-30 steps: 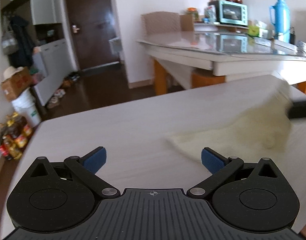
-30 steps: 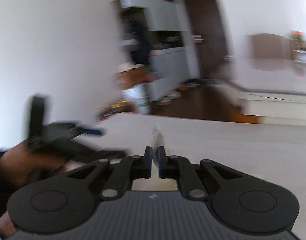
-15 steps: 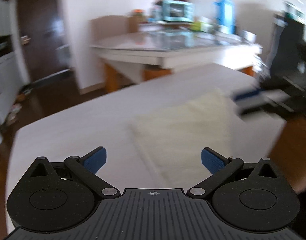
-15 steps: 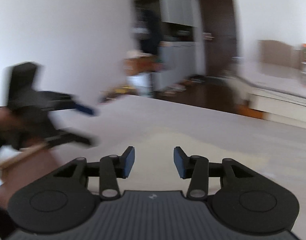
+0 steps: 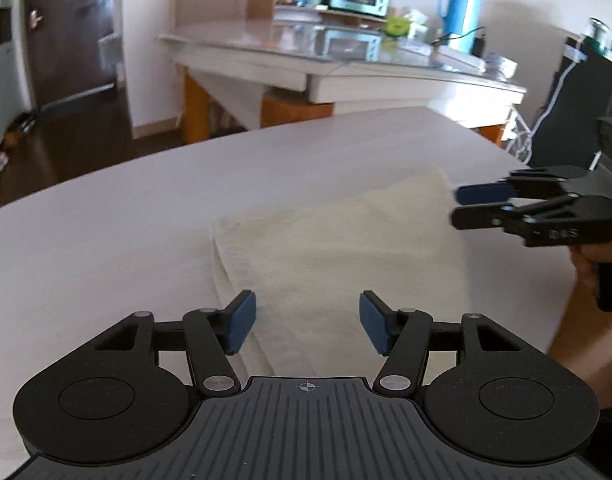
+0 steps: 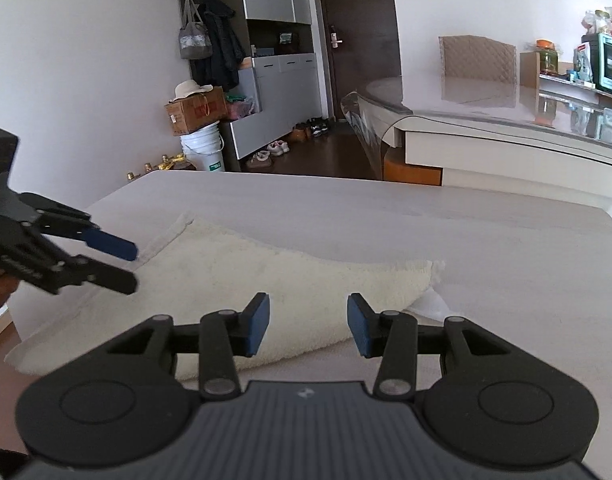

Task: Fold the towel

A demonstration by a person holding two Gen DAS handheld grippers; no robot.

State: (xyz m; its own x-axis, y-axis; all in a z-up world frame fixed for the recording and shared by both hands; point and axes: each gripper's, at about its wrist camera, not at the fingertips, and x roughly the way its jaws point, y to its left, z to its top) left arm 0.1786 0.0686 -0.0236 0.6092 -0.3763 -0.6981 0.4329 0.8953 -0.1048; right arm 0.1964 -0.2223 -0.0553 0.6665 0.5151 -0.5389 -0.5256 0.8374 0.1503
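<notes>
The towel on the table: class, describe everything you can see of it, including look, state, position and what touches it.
The towel is cream, fluffy terry cloth with a flatter hemmed border along one end. It lies on the pale table, folded over into a doubled layer with a rounded fold edge, lower layer peeking out at one corner. Both the left gripper and right gripper hover open above it; neither visibly grips it.

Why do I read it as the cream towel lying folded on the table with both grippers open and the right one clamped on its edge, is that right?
Not quite. The right gripper holds nothing: the right wrist view shows its fingers spread apart above the towel. The rest stands: towel folded on the table, left gripper open too.
</notes>
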